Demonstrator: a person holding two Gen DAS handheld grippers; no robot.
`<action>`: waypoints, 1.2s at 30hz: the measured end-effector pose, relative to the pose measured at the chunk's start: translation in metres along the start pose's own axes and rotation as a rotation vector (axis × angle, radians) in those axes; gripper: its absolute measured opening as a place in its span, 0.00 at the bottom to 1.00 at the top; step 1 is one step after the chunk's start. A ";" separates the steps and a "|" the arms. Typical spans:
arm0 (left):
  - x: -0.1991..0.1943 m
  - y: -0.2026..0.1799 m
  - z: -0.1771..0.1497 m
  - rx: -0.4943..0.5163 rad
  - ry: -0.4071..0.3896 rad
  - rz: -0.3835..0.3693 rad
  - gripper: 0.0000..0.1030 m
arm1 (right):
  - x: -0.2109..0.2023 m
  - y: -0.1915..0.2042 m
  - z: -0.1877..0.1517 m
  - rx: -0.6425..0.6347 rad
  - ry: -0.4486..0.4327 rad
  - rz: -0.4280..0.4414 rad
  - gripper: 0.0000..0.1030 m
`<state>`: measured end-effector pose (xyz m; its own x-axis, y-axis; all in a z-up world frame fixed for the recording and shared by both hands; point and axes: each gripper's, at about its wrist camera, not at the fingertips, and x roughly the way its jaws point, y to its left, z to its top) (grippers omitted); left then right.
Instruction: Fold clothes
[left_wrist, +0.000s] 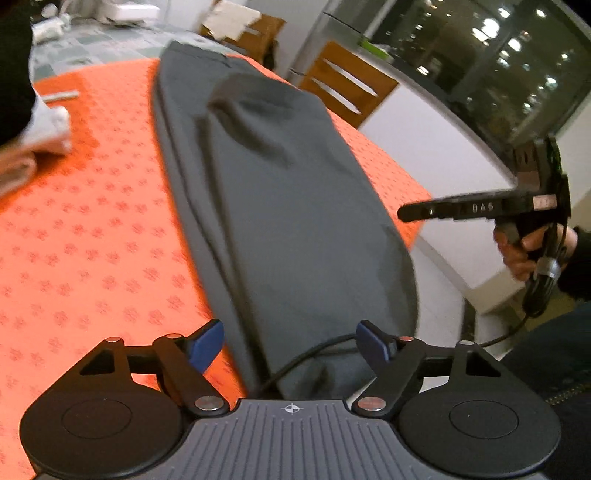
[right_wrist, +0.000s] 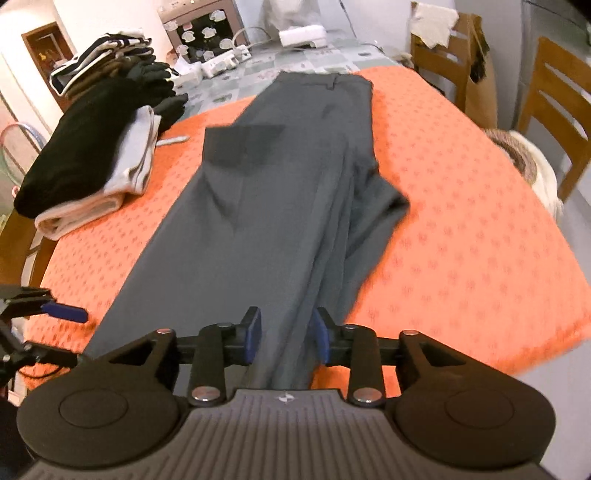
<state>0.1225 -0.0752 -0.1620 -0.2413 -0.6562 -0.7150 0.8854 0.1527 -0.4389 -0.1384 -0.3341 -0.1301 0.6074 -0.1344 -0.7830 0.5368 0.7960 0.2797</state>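
Observation:
Dark grey trousers (left_wrist: 277, 203) lie lengthwise on the orange tablecloth (left_wrist: 92, 240), waistband at the far end. A patch pocket and a bunched fold on the right leg show in the right wrist view of the trousers (right_wrist: 258, 221). My left gripper (left_wrist: 290, 347) is open over the near hem, with both blue pads clear of the cloth. My right gripper (right_wrist: 286, 336) stands partly open astride the near leg end, which runs between its pads without being pinched. From the left wrist view the right gripper (left_wrist: 406, 213) hangs beyond the table's right edge in a hand. The left gripper's blue pad (right_wrist: 70, 312) shows at the left.
A stack of folded clothes (right_wrist: 92, 158) sits at the table's left, with a small silvery object (right_wrist: 173, 139) beside it. Wooden chairs (right_wrist: 554, 110) stand on the right, and a fur-trimmed item (right_wrist: 524, 155) lies at that table edge. A cable (left_wrist: 303, 358) crosses the near hem.

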 end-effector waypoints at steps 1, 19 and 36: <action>0.001 0.000 -0.002 -0.001 0.006 -0.019 0.74 | -0.003 0.001 -0.009 0.017 0.003 -0.008 0.37; 0.018 -0.031 -0.015 0.203 0.132 -0.087 0.67 | -0.004 0.036 -0.139 -0.164 0.017 0.058 0.68; 0.019 -0.096 -0.067 0.682 0.010 0.339 0.66 | 0.009 0.077 -0.152 -0.543 -0.052 -0.082 0.27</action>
<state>0.0066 -0.0528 -0.1699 0.0868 -0.6475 -0.7571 0.9603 -0.1478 0.2365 -0.1810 -0.1847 -0.1999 0.6121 -0.2265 -0.7577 0.2125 0.9700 -0.1183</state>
